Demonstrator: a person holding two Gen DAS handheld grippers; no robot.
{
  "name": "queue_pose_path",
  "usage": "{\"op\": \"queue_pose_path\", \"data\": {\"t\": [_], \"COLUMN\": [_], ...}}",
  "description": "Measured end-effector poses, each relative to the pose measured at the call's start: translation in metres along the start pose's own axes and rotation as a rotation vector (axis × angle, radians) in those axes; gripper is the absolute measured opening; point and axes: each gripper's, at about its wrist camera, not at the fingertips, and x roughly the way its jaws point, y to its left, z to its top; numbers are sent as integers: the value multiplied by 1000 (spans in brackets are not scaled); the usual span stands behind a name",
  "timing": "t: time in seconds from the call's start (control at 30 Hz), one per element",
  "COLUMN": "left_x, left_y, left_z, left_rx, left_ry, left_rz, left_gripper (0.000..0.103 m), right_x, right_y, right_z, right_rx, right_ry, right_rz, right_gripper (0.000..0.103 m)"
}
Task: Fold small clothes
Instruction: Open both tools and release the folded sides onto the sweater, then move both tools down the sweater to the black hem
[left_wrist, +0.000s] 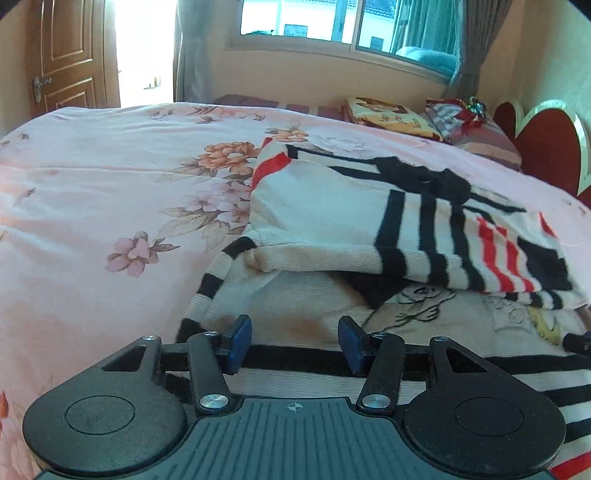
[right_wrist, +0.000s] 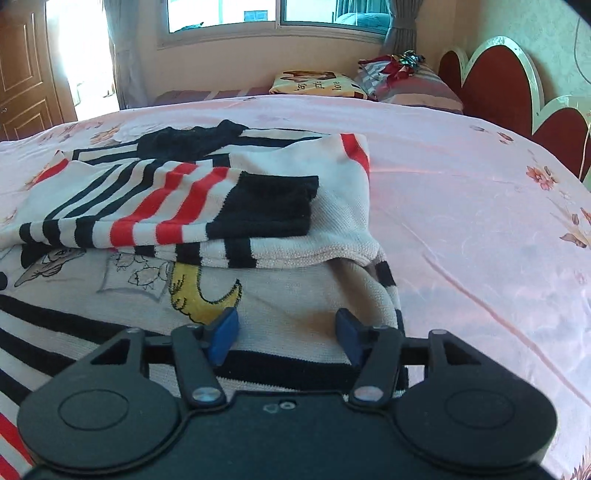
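Bedroom, pink floral bedspread (left_wrist: 92, 192). Striped knit sweater (left_wrist: 351, 221) at near edge, half folded; soft, light, floppy. Left gripper (left_wrist: 294, 341) & right gripper (right_wrist: 287, 332): jaws apart, empty. Pinch hem corners.

"love" on yellow pillow (right_wrist: 314, 83), rest illegible

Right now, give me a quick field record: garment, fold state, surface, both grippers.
garment: striped sweater, cream with black and red bands, cartoon print on front
fold state: sleeves folded across the chest; bottom part still flat
surface: pink floral bedspread
left gripper: open over the sweater's lower left, nothing between fingers
right gripper: open over lower right, nothing gripped
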Motion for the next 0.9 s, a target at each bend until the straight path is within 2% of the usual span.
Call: {"op": "queue_pose_path", "data": {"t": [0.1, 0.2, 0.27, 0.37, 0.43, 0.6, 0.7, 0.73, 0.8, 0.9], "left_x": [-18, -18, -18, -25, -34, -54, -60, -63, -72, -81], "left_y": [-26, -48, -55, -50, -40, -4, 1, -1, -7, -21], "left_z": [-10, -22, -33, -48, -52, -65, -68, -67, -68, -75], "left_rx": [34, 66, 93, 168, 197, 191, 172, 165, 167, 203], "left_ry": [-10, 31, 51, 40, 42, 36, 36, 39, 31, 25], "left_rz": [-46, -81, -70, -37, -21, 7, 11, 7, -62, -130], "left_gripper": [52, 52, 52, 52, 52, 52, 52, 52, 52, 52], "right_x": [-15, -20, -19, -20, -26, -40, -51, -56, -70, -85], "right_y": [15, 50, 66, 74, 65, 21, 9, 9, 18, 52], "right_z": [-2, -10, -18, -33, -38, -51, -60, -60, -62, -69], "right_rx": [10, -97, -153, -265, -285, -217, -162, -132, -86, -114], "right_ry": [-19, -12, -1, -14, -26, -27, -14, -10, -26, -39], "right_rz": [104, 173, 190, 148, 116, 26, -22, -23, 5, 39], "right_gripper": [44, 40, 39, 39, 39, 43, 43, 43, 41, 41]}}
